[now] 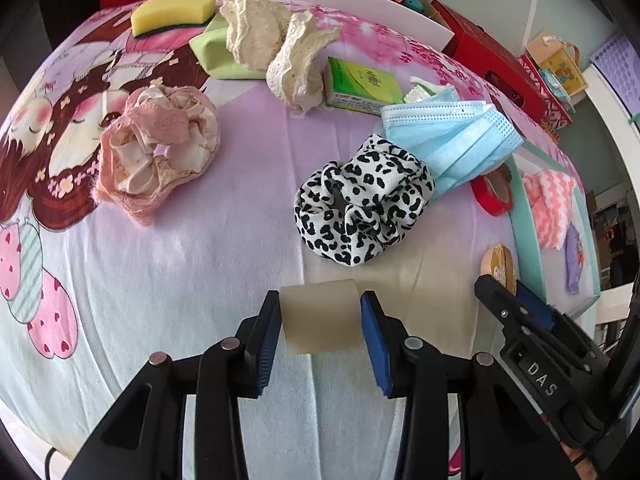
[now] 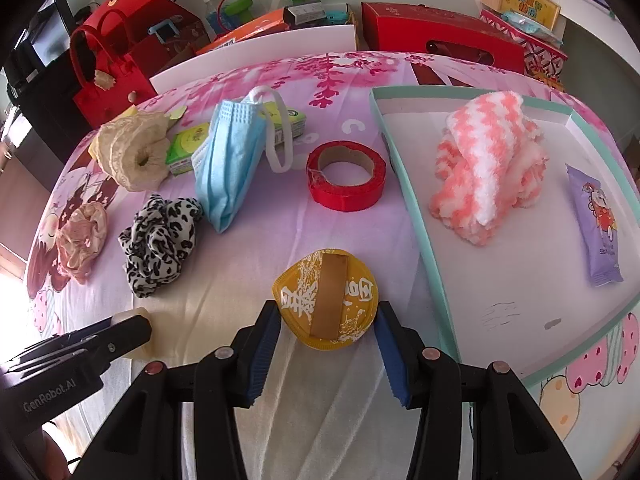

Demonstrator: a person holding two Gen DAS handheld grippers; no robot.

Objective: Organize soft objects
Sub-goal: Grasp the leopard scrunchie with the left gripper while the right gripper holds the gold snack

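Looks like a room in a home. A cartoon bedsheet (image 1: 160, 240) spread out like on a bed, with red gift bags (image 2: 116, 52) and boxes (image 2: 440, 36) piled behind.

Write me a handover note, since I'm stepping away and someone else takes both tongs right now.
Left tongs: closed on a beige block.
Right tongs: closed on the yellow puff, beside the teal tray.
Done: the pink-and-white fluffy cloth and a purple packet lie in the tray.
Left: probably both held items, plus the leopard scrunchie, blue mask, pink scrunchie, lace scrunchie and yellow sponge, all on the sheet outside the tray.
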